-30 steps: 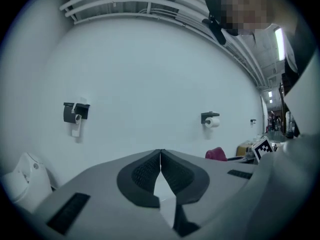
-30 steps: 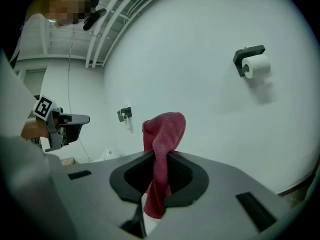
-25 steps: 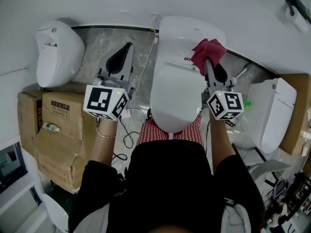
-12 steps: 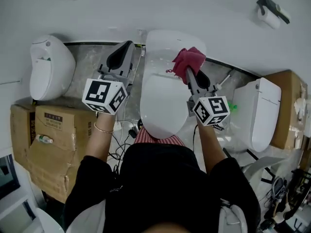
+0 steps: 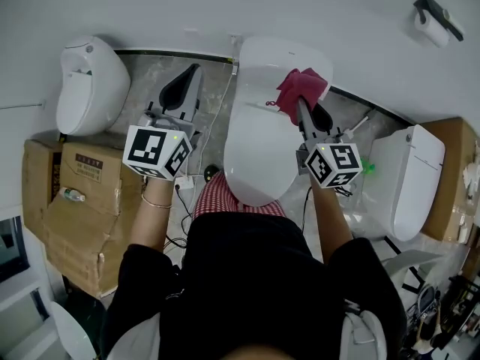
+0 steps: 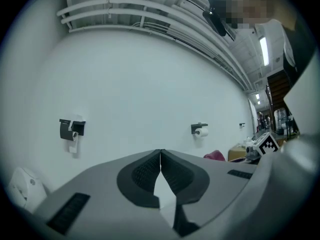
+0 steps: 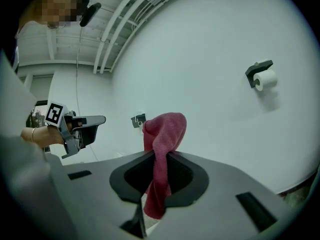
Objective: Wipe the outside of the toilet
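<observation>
A white toilet point(image 5: 262, 141) with its lid down stands against the wall, straight in front of me. My right gripper point(image 5: 301, 105) is shut on a red cloth point(image 5: 300, 87), held over the toilet's back right part near the tank top. In the right gripper view the red cloth point(image 7: 162, 159) hangs out between the closed jaws. My left gripper point(image 5: 191, 77) hovers left of the toilet, over the grey floor, shut with nothing in it; its jaws point(image 6: 160, 159) meet in the left gripper view.
A second white toilet point(image 5: 90, 85) is at far left, a third point(image 5: 409, 178) at right. Cardboard boxes point(image 5: 82, 201) stand at left, cables point(image 5: 184, 201) lie on the floor beside the middle toilet. A paper-roll holder point(image 5: 435, 17) is on the wall.
The head view has shifted slightly. The right gripper with the cloth stays over the back right of the toilet; the left gripper holds its place left of it.
</observation>
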A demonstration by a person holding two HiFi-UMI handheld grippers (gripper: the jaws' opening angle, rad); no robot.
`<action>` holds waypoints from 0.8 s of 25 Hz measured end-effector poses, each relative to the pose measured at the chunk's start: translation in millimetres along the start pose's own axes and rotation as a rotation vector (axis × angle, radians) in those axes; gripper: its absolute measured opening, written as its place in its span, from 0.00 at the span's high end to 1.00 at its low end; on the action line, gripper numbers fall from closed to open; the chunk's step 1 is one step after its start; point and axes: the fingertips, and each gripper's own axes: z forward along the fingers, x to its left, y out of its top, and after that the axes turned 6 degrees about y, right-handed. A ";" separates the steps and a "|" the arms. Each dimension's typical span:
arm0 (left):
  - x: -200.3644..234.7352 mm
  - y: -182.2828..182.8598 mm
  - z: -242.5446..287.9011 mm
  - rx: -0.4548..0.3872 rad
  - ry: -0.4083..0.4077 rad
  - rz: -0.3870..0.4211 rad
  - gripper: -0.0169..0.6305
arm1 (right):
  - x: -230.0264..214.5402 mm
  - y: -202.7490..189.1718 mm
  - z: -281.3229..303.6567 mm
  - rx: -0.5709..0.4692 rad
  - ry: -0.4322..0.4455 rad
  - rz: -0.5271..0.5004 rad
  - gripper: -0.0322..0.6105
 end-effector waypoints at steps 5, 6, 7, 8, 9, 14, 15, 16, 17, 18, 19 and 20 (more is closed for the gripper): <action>43.8 -3.2 6.7 -0.013 -0.020 0.001 0.96 | 16.6 -2.3 27.7 0.015 -0.033 -0.019 0.86; 54.1 -4.6 10.7 -0.013 -0.032 0.000 0.96 | 20.2 -2.4 36.9 0.015 -0.047 -0.018 0.86; 64.9 -5.7 15.1 -0.013 -0.048 0.004 0.96 | 24.1 -2.5 47.9 0.013 -0.064 -0.014 0.86; 76.4 -6.7 19.6 -0.013 -0.068 0.012 0.96 | 28.8 -3.0 60.5 0.011 -0.081 -0.009 0.86; 88.5 -8.2 23.5 -0.012 -0.090 0.023 0.96 | 34.8 -4.0 74.4 0.008 -0.097 -0.003 0.86; 152.7 -28.9 38.5 0.015 -0.183 0.026 0.96 | 66.8 -17.3 146.3 0.002 -0.169 0.032 0.86; 163.1 -33.4 41.8 0.023 -0.196 0.015 0.96 | 72.3 -20.6 156.7 0.005 -0.184 0.039 0.86; 172.7 -36.8 44.7 0.029 -0.206 0.005 0.96 | 77.9 -24.1 165.6 0.008 -0.196 0.043 0.86; 181.7 -38.8 47.1 0.029 -0.212 -0.004 0.96 | 83.3 -27.6 174.0 0.014 -0.205 0.045 0.86; 190.2 -39.9 48.9 0.027 -0.215 -0.011 0.96 | 88.3 -31.5 182.0 0.021 -0.209 0.046 0.86; 197.7 -40.7 50.0 0.023 -0.216 -0.016 0.96 | 92.5 -35.6 189.2 0.028 -0.212 0.048 0.86; 203.7 -41.7 50.6 0.020 -0.218 -0.019 0.96 | 95.8 -39.7 194.9 0.035 -0.213 0.054 0.86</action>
